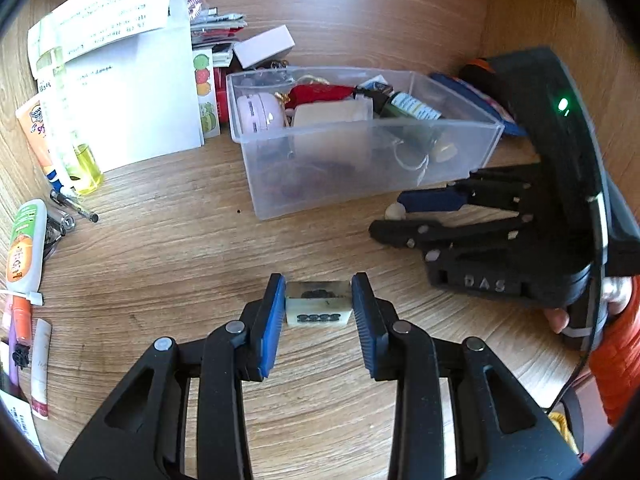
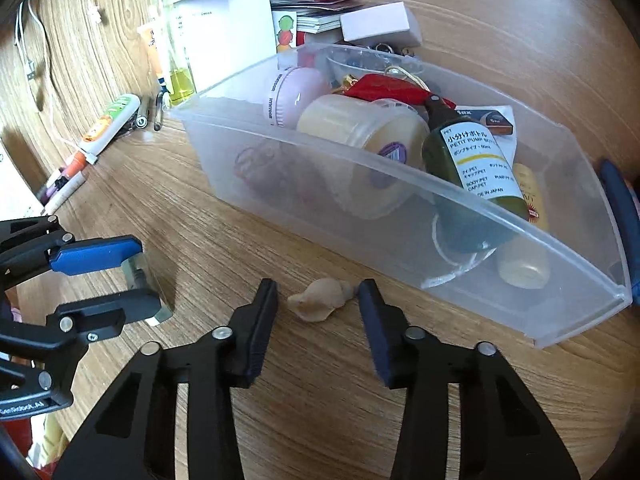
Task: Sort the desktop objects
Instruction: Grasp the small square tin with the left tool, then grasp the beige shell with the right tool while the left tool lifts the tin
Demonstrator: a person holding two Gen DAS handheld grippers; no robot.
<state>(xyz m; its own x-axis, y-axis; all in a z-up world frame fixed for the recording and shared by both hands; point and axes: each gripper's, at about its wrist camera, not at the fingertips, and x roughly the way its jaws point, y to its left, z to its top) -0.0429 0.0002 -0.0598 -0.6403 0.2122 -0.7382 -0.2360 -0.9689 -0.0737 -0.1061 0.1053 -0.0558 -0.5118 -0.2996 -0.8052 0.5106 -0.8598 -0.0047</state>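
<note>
2 pens (image 1: 74,206) left | clear bin (image 1: 460,148) behind seashell (image 2: 322,300)

Printed sheets (image 1: 108,12) at the rear: text too small and blurred to read. Clear plastic bin (image 2: 440,216): its frosted wall veils the lower contents, leaving dark shapes unidentifiable. Small block (image 1: 318,306) between the left hand-held gripper's (image 1: 319,312) pads: markings too blurred to read. Tubes and pens (image 1: 24,248) are cut off by the left edge.

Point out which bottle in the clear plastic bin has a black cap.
The dark green bottle with the white printed label, lying tilted across the bin. The pale yellow bottle beside it lacks one.
</note>
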